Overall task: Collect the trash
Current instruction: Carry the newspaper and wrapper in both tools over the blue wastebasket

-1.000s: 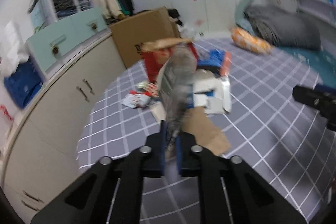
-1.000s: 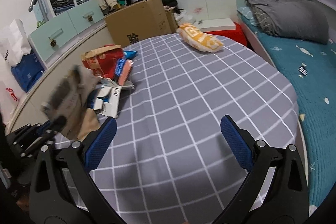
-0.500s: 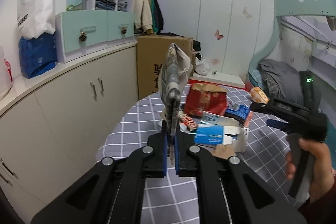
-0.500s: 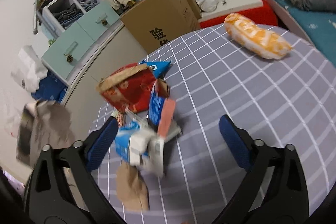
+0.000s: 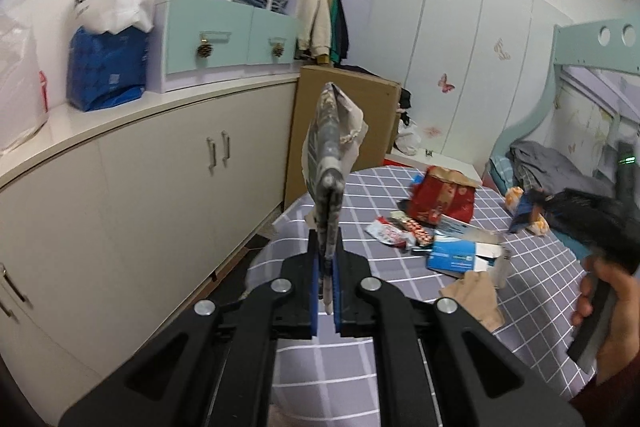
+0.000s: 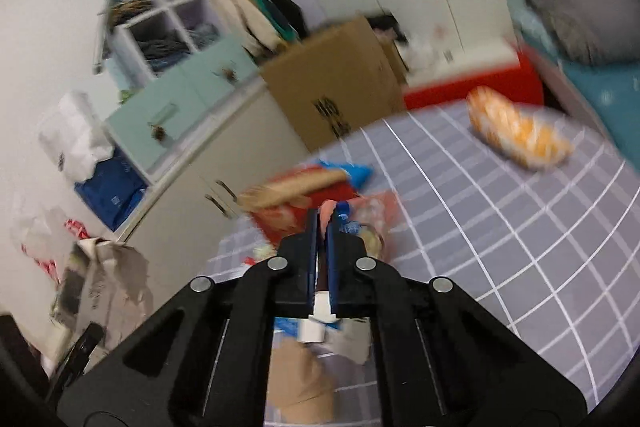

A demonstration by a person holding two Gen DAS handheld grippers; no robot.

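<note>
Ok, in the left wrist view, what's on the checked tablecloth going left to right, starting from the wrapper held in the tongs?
Grey crumpled wrapper held in the left tongs → red-and-white candy wrapper → red snack bag → orange snack bag.

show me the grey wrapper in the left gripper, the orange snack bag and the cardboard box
grey wrapper [image 5: 329, 147], left wrist view, its middle
orange snack bag [image 6: 518, 133], right wrist view, its middle
cardboard box [image 6: 336, 83], right wrist view, its front face

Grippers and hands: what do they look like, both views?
Left gripper and right gripper: matte black angular arms with silver round bolts, blue flat pads on the fingers. The right hand wraps a black handle; dark red sleeve below.
</note>
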